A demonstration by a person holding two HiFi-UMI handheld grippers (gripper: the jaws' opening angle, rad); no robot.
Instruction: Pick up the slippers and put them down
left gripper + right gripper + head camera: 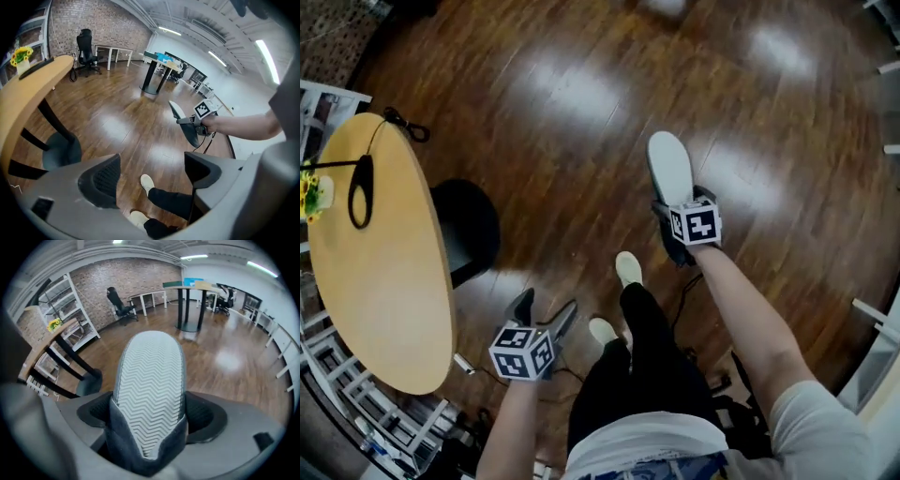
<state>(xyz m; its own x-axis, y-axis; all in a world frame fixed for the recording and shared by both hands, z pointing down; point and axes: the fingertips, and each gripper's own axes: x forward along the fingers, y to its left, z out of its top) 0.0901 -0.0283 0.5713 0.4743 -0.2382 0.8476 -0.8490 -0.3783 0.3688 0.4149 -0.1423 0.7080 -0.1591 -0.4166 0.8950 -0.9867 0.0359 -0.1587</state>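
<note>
Wood floor (581,103), round worktop (384,281) on the left. Right gripper (150,418) fingers clamped on a grey slipper (149,390), held clear of the floor, zigzag sole facing its camera. Left gripper (150,171) fingers spread, nothing between them.

We see a slipper (149,380) with a pale, matt sole ribbed in zigzags and a dark cloth-like upper. The floor (581,103) is dark wood, glossy enough to mirror the lights; the table (394,300) top is pale, smooth and matt. The left gripper (151,164) looks like matt grey plastic.
</note>
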